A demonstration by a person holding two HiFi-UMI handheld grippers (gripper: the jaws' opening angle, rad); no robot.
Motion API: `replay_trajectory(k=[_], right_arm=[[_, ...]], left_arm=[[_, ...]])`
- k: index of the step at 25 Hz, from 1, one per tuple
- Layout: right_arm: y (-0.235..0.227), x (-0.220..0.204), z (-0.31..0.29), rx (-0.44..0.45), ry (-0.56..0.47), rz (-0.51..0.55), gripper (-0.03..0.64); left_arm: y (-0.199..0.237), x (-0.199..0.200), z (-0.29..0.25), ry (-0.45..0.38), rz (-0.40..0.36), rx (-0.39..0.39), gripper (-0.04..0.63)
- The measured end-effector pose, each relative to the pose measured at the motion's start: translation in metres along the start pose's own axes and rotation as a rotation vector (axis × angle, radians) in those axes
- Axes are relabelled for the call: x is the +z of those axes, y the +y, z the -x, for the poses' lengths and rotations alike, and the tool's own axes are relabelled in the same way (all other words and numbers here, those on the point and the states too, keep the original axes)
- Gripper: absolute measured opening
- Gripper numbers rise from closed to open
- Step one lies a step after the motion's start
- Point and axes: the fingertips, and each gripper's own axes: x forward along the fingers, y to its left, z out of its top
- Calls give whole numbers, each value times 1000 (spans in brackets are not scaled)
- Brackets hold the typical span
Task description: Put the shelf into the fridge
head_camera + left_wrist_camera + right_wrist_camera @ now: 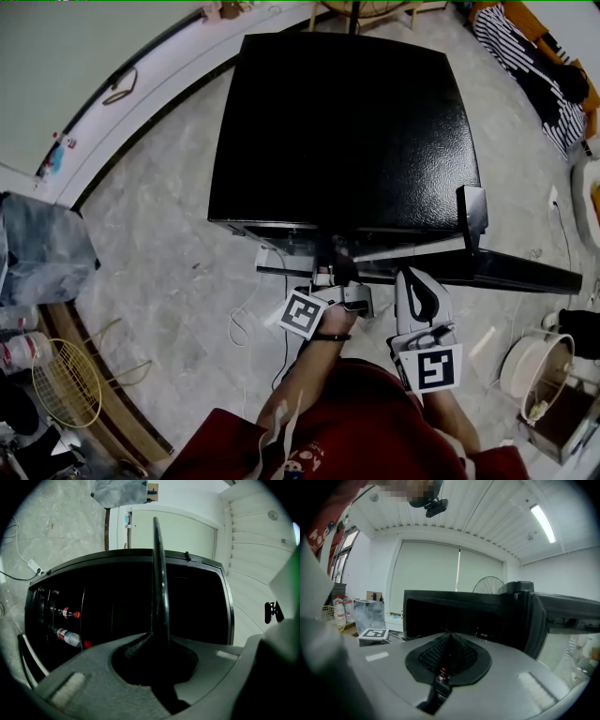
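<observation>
A black fridge point(342, 131) is seen from above in the middle of the head view, with its door point(525, 272) swung out toward the right edge of the frame. In the left gripper view its dark open cavity fills the centre of the frame.

The shelf point(158, 573) is shown edge-on in the left gripper view as a thin, dark, slightly curved blade. It runs from the centre of the frame up toward the top, across the fridge's opening. Its lower end is clamped in the left claw point(157, 637), whose jaws are closed on it. The shelf is thus held just in front of the open fridge. How far it reaches inside cannot be told.

The right claw point(449, 637) is seen at the centre of its own view, pointed at the fridge's opening. Its ribbed pads are pressed together, and nothing can be made out between them.

Two small bottles point(70, 637) with red caps are seen inside the fridge, at the left of the left gripper view.
</observation>
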Motion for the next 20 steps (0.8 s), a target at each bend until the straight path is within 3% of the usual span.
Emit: replay_trajectory(k=[16, 20], right_arm=[[-15, -1, -16, -80, -51, -53, 0], [-14, -9, -18, -86, -19, -29, 0]], left_arm=[[2, 0, -51, -17, -36, 2, 18], [8, 3, -61, -22, -45, 33, 18]])
